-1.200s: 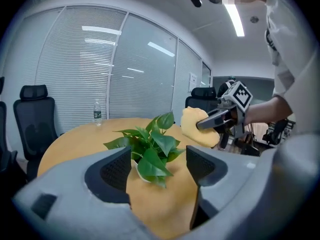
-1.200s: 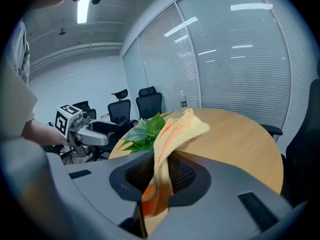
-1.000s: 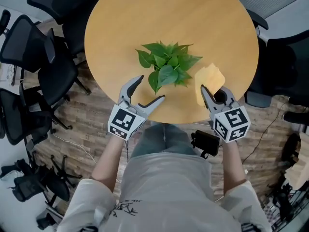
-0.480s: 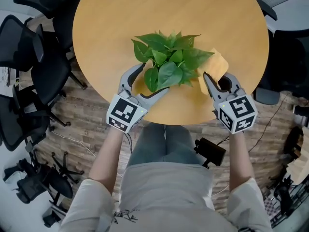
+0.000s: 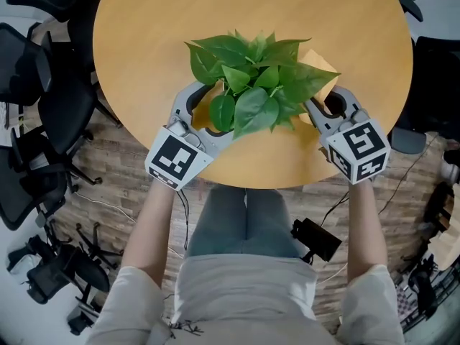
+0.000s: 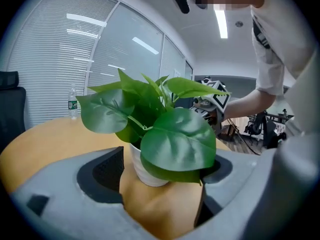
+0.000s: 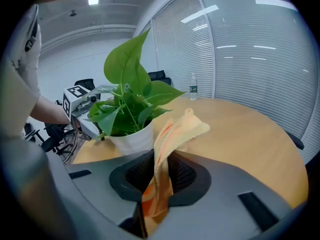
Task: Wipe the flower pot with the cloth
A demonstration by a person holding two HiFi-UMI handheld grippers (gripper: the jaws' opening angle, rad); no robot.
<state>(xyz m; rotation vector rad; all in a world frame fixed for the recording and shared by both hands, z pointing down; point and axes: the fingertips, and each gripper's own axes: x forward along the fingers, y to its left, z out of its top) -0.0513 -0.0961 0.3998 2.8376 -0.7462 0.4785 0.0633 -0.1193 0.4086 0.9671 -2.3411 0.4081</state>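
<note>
Now, flower pot [image 6: 145,173]: white and upright on the round tabletop [image 5: 165,27], close to the near edge, between the two grippers.
Plant [image 5: 251,77]: big green leaves that hide the pot from above.
Left gripper [image 5: 207,110]: on the left of the pot. Its jaws are spread wide and have just been opening. The pot stands between them with a gap on each side.
Right gripper [image 5: 316,106]: on the right of the pot. Its jaws pinch the cloth.
Cloth [image 7: 172,134]: yellow-orange, sticking up out of the jaws. Its loose end is just beside the pot, and I cannot tell if it touches.
Water bottle [image 6: 73,101]: on the far side of the tabletop.
Chairs [image 5: 43,85]: black, on the floor to the left.
</note>
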